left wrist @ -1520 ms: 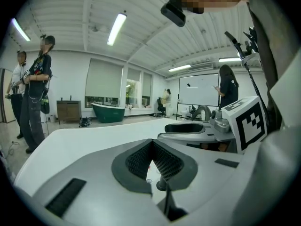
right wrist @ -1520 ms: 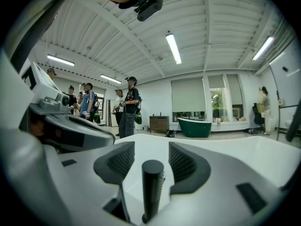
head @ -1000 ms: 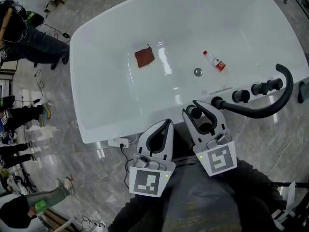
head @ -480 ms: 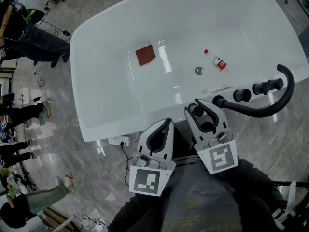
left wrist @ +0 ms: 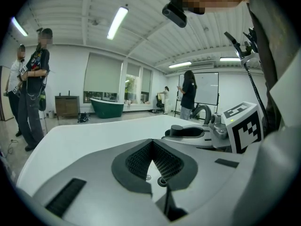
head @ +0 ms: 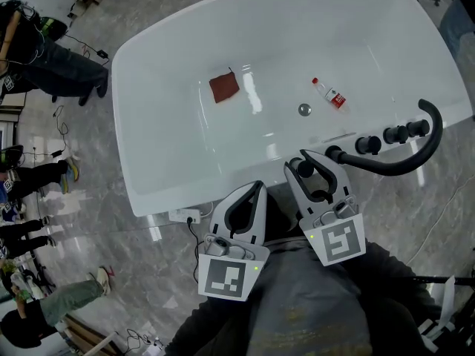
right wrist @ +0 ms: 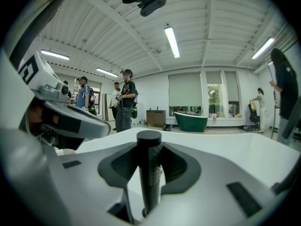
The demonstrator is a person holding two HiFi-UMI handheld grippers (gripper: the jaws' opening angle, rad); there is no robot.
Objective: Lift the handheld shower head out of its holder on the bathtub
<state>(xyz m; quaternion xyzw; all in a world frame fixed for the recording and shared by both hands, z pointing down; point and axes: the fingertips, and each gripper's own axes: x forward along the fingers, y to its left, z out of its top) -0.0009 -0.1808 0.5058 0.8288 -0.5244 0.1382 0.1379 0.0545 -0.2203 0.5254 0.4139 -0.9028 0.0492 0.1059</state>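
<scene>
Head view, shower head: the black shower head stands upright at the near rim of the bathtub, toward its right end, inside the right gripper. The holder is hidden under the jaws, so I cannot tell whether the head is clear of it yet.
Head view, fittings: knobs sit along the same rim further right. A curved black pipe runs from just beside the gripper out past the right corner.
Head view, tub floor: a red cloth, a small bottle and the drain lie well apart from the rim. I judge they play no part in this.
Head view, left gripper: the left gripper hangs just off the near rim beside the right one and touches nothing. I read it as parked out of the way.
Left gripper view, jaws: the tips are together with nothing between them, and white tub lies beyond.
Right gripper view, jaws: they are part-way open and clamped on the shower head's round stem. Its flat top stands above the pads.
Right gripper view, why: a side grip with the gripper near level suits a straight pull upward, I judge.
</scene>
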